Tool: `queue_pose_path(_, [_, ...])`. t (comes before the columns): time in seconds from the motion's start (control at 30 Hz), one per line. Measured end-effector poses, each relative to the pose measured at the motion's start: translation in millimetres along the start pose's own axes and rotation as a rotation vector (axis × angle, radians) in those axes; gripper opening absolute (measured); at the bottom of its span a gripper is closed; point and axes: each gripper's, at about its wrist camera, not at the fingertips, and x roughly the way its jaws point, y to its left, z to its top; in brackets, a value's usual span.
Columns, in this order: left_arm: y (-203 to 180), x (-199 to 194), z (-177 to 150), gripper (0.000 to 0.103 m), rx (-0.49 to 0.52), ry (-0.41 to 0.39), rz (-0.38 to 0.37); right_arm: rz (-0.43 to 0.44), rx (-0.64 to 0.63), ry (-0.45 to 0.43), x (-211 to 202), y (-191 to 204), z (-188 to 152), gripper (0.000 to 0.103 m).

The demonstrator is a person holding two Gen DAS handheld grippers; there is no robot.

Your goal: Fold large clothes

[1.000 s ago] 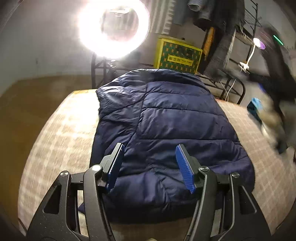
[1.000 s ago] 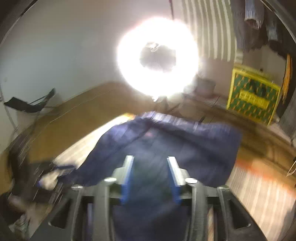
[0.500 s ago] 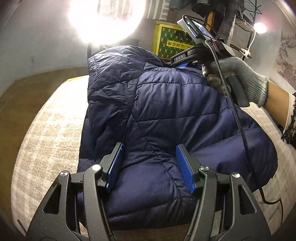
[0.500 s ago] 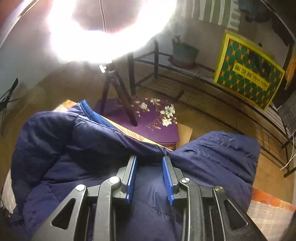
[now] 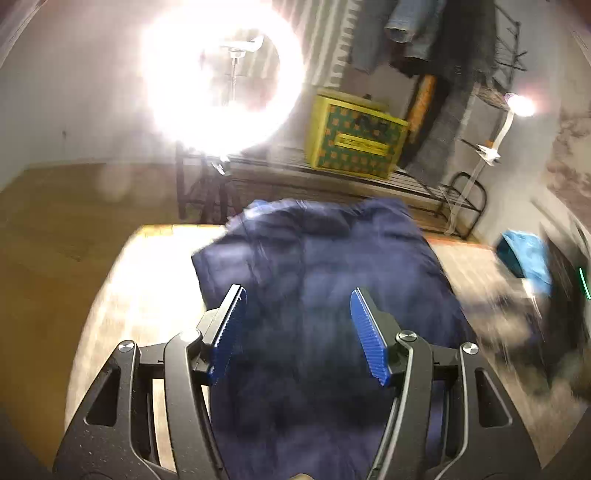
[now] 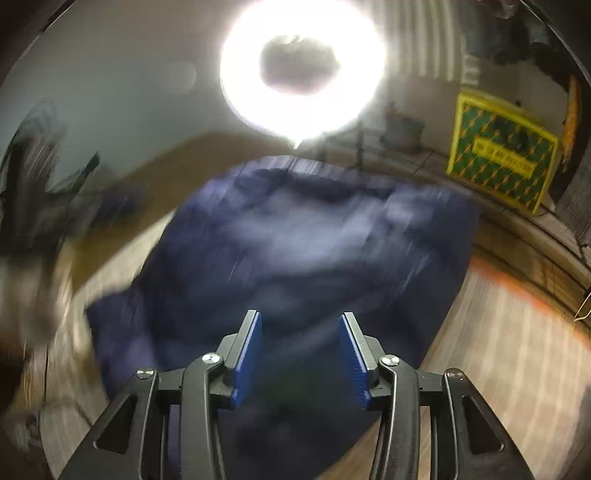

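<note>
A dark navy quilted jacket [image 5: 325,266] lies folded on a pale checked table cover [image 5: 147,280]. It also shows in the right wrist view [image 6: 303,251], blurred by motion. My left gripper [image 5: 297,314] is open and empty above the jacket's near part. My right gripper [image 6: 300,332] is open and empty, also above the jacket's near edge. The right gripper and hand show only as a blur at the right edge of the left wrist view [image 5: 517,314].
A bright ring light [image 5: 221,74] on a tripod stands beyond the table. A yellow patterned box [image 5: 354,136] sits on a metal rack behind. Clothes hang at the upper right [image 5: 424,33]. A blue object [image 5: 524,254] lies at the table's right side.
Both grippers have pulled back from the jacket. The right gripper, nearly shut at the jacket's far edge half a second ago, has opened. The jacket has settled flat.
</note>
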Motion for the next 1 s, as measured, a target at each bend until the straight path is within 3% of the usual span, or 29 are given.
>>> queue_pose_path(0.1, [7, 44, 18, 0.061, 0.018, 0.042, 0.105, -0.034, -0.074, 0.021, 1, 17, -30, 0.046])
queue_pose_path(0.2, [34, 90, 12, 0.061, -0.067, 0.155, 0.162, -0.075, -0.148, 0.020, -2, 26, -46, 0.046])
queue_pose_path(0.27, [52, 115, -2, 0.063, -0.119, 0.215, 0.143, -0.061, -0.137, 0.022, -6, 24, -52, 0.046])
queue_pose_path(0.47, [68, 101, -9, 0.065, -0.163, 0.210, 0.093, -0.055, -0.143, 0.057, -14, 23, -67, 0.046])
queue_pose_path(0.57, [102, 63, -6, 0.065, -0.310, 0.146, -0.049, 0.028, -0.055, 0.074, -25, 4, -59, 0.051])
queue_pose_path(0.63, [135, 52, -14, 0.072, -0.456, 0.142, -0.170, 0.091, 0.059, 0.030, -37, -17, -55, 0.068])
queue_pose_path(0.67, [151, 51, -19, 0.075, -0.530, 0.152, -0.234, 0.103, 0.103, -0.001, -42, -25, -55, 0.082])
queue_pose_path(0.7, [164, 54, -25, 0.075, -0.596, 0.175, -0.300, 0.109, 0.170, -0.048, -47, -38, -54, 0.089])
queue_pose_path(0.73, [174, 56, -33, 0.075, -0.644, 0.198, -0.363, 0.118, 0.222, -0.074, -49, -49, -53, 0.090])
queue_pose_path(0.9, [183, 73, -60, 0.076, -0.704, 0.290, -0.492, 0.199, 0.435, -0.059, -24, -99, -51, 0.090])
queue_pose_path(1.0, [173, 76, -65, 0.077, -0.646, 0.327, -0.491, 0.250, 0.521, -0.032, -3, -118, -50, 0.090])
